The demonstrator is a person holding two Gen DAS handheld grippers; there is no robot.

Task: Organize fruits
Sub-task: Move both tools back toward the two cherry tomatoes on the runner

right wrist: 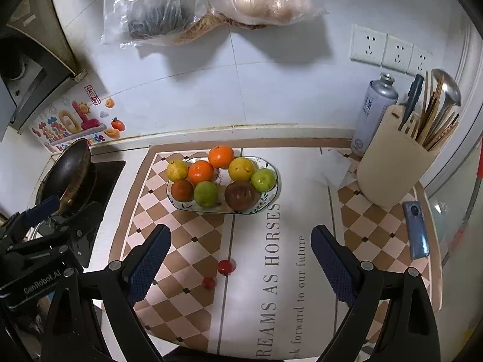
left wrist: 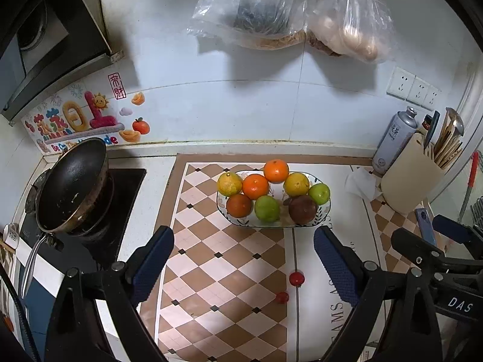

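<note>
A patterned oval plate (left wrist: pixel 324 212) (right wrist: pixel 276 191) sits on the checkered mat and holds several fruits: oranges, yellow and green citrus, and a dark purple fruit (left wrist: pixel 302 209) (right wrist: pixel 241 195). Two small red cherry tomatoes (left wrist: pixel 296 278) (left wrist: pixel 282 297) (right wrist: pixel 225 266) (right wrist: pixel 209 282) lie on the mat in front of the plate. My left gripper (left wrist: pixel 244 236) hangs open above the mat, short of the plate, with nothing between its fingers. My right gripper (right wrist: pixel 241 233) is open too, with the tomatoes below and between its fingers; it also shows at the right edge of the left wrist view.
A black wok (left wrist: pixel 71 185) (right wrist: pixel 71 166) sits on the stove at the left. A cream utensil holder (left wrist: pixel 410 175) (right wrist: pixel 392 163), a grey can (left wrist: pixel 394 138) (right wrist: pixel 372 111) and a blue phone (right wrist: pixel 416 230) stand at the right. Plastic bags (left wrist: pixel 250 9) hang on the wall.
</note>
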